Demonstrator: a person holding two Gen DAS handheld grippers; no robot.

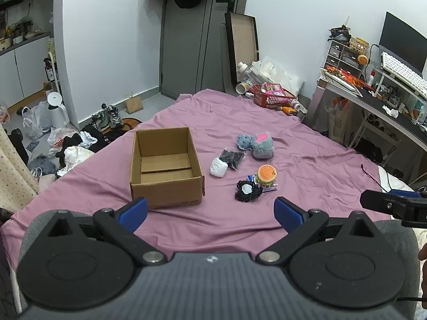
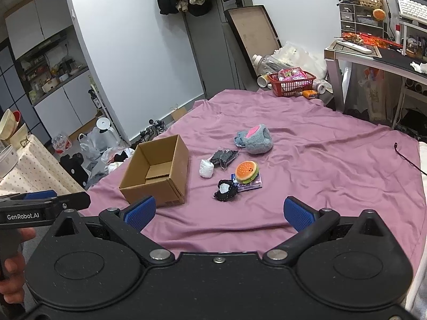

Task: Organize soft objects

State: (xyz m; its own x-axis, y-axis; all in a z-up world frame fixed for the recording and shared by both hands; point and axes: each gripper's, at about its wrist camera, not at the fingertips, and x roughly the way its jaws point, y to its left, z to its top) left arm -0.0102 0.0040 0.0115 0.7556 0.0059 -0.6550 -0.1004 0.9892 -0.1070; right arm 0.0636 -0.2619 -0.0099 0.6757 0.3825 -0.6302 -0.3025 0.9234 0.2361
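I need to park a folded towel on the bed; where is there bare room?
Bare sheet lies right of the gray plush, and between the grippers and the cardboard box. It is crowded between the box and the burger toy.

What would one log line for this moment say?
stage: not started | left gripper: open, empty | right gripper: open, empty | cardboard box: empty | burger toy, grey plush: on purple sheet

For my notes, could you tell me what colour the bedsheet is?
Mauve-purple bedsheet, clearest in the right wrist view.
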